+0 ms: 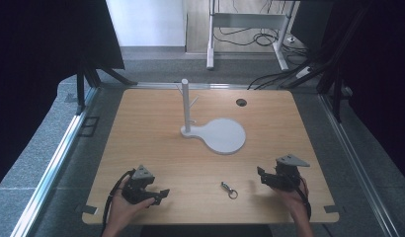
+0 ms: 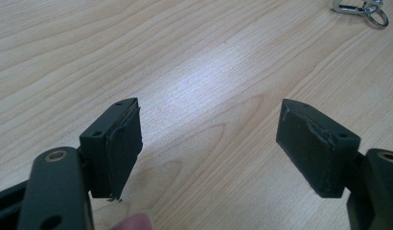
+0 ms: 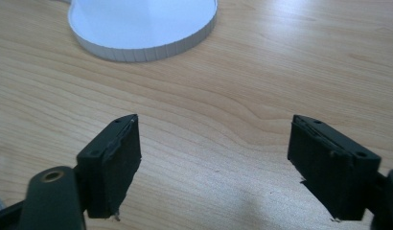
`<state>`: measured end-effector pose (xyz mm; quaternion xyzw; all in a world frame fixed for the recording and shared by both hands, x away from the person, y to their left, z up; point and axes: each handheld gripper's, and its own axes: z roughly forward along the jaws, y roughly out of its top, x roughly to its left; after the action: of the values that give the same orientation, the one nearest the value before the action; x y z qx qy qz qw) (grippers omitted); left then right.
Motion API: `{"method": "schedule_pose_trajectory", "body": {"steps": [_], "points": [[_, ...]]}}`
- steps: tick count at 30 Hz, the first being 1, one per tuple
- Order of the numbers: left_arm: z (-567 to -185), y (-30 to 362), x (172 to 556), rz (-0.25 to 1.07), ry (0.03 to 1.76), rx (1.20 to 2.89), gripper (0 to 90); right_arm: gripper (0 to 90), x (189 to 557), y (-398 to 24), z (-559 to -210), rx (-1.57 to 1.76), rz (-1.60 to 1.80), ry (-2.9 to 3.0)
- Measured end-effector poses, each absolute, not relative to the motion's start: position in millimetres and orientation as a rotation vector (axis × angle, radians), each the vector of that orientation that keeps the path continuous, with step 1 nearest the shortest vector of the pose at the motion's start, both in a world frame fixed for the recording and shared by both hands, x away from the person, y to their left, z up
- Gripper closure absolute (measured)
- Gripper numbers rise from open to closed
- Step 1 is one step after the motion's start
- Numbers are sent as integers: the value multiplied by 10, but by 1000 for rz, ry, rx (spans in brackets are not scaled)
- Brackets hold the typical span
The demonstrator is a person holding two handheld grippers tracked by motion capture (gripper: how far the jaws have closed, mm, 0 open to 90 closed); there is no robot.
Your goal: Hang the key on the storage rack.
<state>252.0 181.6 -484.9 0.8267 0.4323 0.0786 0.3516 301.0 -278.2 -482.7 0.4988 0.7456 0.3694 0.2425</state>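
While both jaw pairs stand wide apart with nothing between them, the key ring clip (image 1: 228,189) lies flat on the desk (image 1: 156,148), between the left hand-held gripper (image 1: 163,194) and right hand-held gripper (image 1: 260,174), apart from both. White stand (image 1: 213,131) sits farther back, mid-desk.

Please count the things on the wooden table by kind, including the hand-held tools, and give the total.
Tools, black, jaws open and empty: 2 (left tool, right tool)
White stand with upright post and round base: 1 (stand)
Metal keyring clip: 1 (keyring clip)
Total: 4
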Motion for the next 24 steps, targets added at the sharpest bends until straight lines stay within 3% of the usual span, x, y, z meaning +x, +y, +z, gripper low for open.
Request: {"method": "schedule_pose_trajectory", "body": {"steps": [12, 24], "points": [[-4843, 1820, 2515, 195, 1116, 2144, 242, 297, 2971, -2829, -4736, 1365, 1044, 2049], [-4843, 1800, 2512, 196, 1107, 2152, 241, 306, 2961, -2844, -4725, 1343, 1051, 2057]]}}
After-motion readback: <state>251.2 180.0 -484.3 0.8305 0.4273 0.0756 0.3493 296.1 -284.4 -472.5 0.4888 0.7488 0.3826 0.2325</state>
